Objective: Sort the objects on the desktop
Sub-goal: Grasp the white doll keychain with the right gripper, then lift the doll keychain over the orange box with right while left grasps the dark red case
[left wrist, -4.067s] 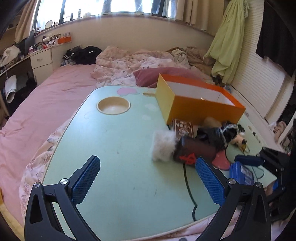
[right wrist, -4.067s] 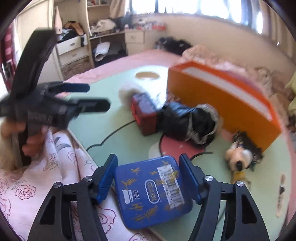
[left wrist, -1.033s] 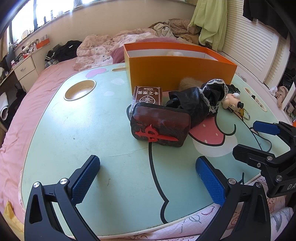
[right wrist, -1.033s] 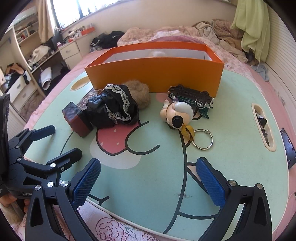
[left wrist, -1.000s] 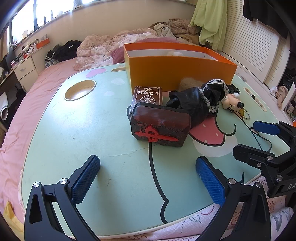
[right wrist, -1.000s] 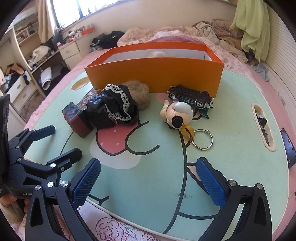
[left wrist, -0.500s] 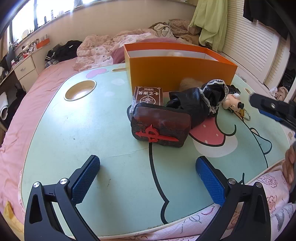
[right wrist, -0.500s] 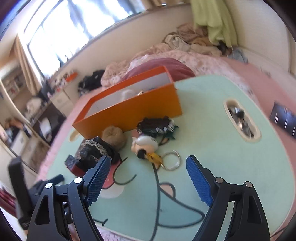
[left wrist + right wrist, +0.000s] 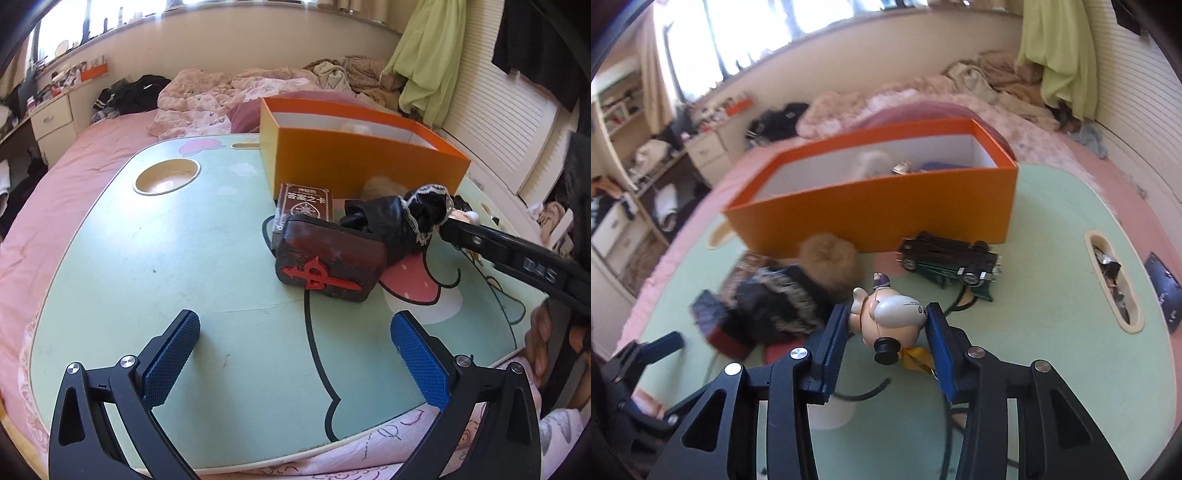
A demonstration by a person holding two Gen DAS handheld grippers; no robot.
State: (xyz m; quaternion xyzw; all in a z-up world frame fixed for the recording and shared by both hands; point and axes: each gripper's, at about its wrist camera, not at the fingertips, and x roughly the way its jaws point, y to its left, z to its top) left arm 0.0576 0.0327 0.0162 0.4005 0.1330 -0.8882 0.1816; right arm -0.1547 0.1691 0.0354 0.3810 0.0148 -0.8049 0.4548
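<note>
My right gripper (image 9: 888, 325) is shut on a small pale figure keychain (image 9: 890, 321), with its yellow strap (image 9: 916, 360) trailing below, over the green table (image 9: 1052, 332). The orange box (image 9: 886, 206) stands behind it and holds some items. A toy car (image 9: 949, 258), a brown pom-pom (image 9: 827, 262) and black lace cloth (image 9: 775, 299) lie in front of the box. My left gripper (image 9: 295, 343) is open and empty, near a dark red case (image 9: 328, 267) and a card box (image 9: 304, 201). The right gripper's arm (image 9: 517, 258) reaches in from the right.
The table sits on a pink bed. It has a round cup recess (image 9: 166, 177) at the far left and a slot with small items (image 9: 1112, 277) at the right. A dark phone-like object (image 9: 1163, 291) lies beyond the right edge.
My right gripper has moved forward and down and closed on the figure keychain. Its arm now reaches across the left wrist view. The left gripper has hardly moved.
</note>
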